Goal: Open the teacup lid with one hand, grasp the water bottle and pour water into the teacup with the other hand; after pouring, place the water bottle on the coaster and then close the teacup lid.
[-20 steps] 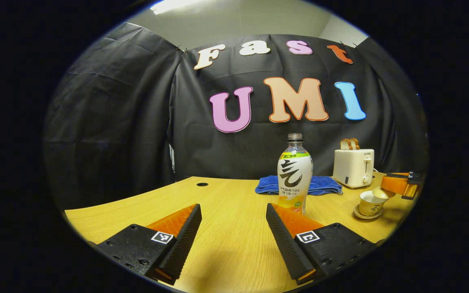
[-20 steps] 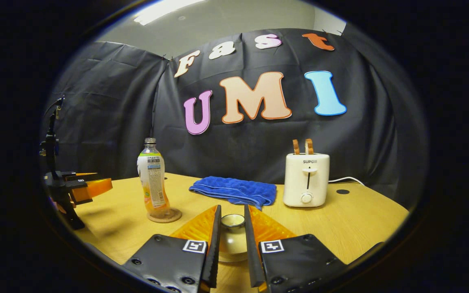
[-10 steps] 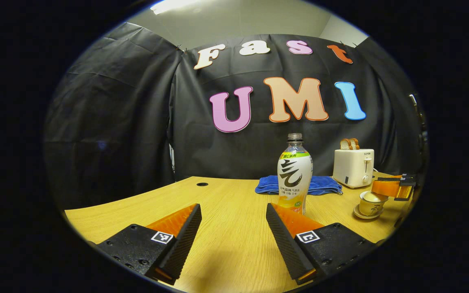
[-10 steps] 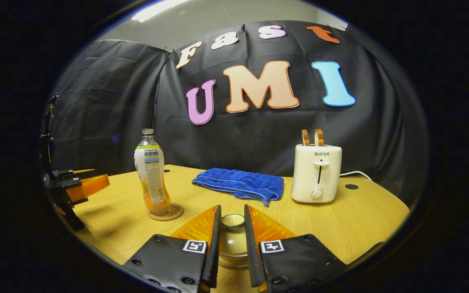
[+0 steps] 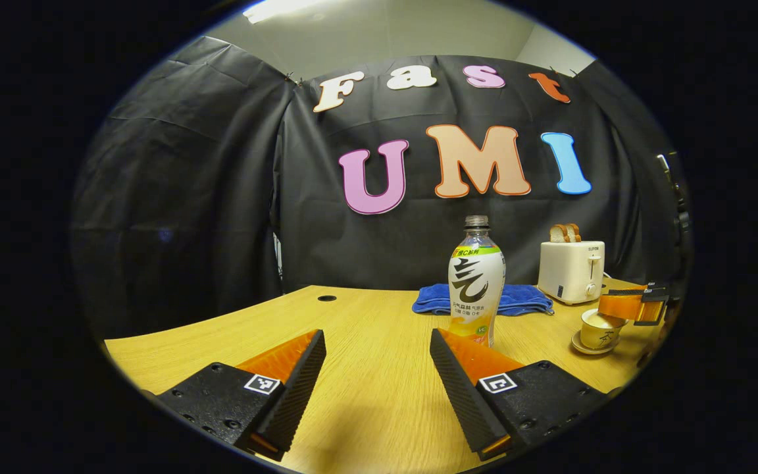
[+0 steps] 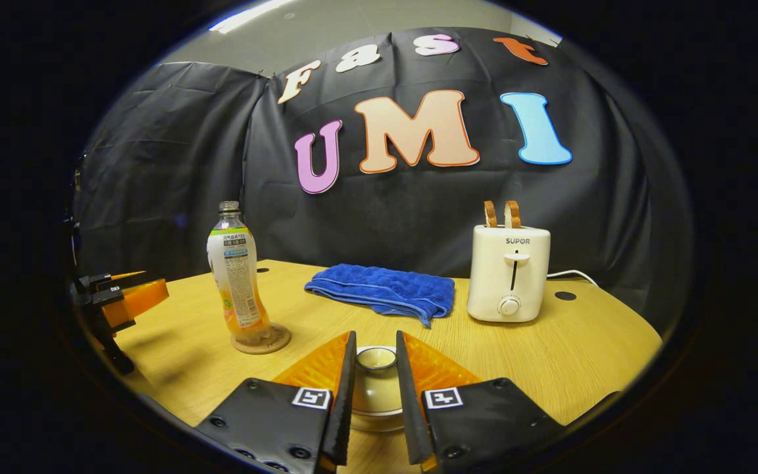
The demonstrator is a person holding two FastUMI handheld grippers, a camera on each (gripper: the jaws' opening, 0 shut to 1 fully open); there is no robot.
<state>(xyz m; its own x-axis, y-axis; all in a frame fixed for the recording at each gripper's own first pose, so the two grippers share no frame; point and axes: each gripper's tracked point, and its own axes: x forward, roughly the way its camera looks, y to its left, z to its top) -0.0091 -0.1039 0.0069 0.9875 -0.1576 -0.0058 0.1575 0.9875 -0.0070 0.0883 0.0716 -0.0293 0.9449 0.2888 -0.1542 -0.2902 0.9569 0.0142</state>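
Note:
My left gripper stands open over the bare table with nothing between its fingers, and it appears at the left edge of the right gripper view. Ahead of it the water bottle stands upright, uncapped, on a round cork coaster. My right gripper is shut on the knob of the cream teacup lid. In the left gripper view that lid rests on the teacup, which sits on its saucer under the right gripper. The lid hides the cup's inside.
A folded blue towel lies behind the cup. A cream toaster with two slices of bread stands at the back right, its cord trailing behind. The wooden table has a cable hole at the far left.
The right gripper has brought the tilted lid down level onto the teacup and still grips its knob. The left gripper and the bottle have not moved.

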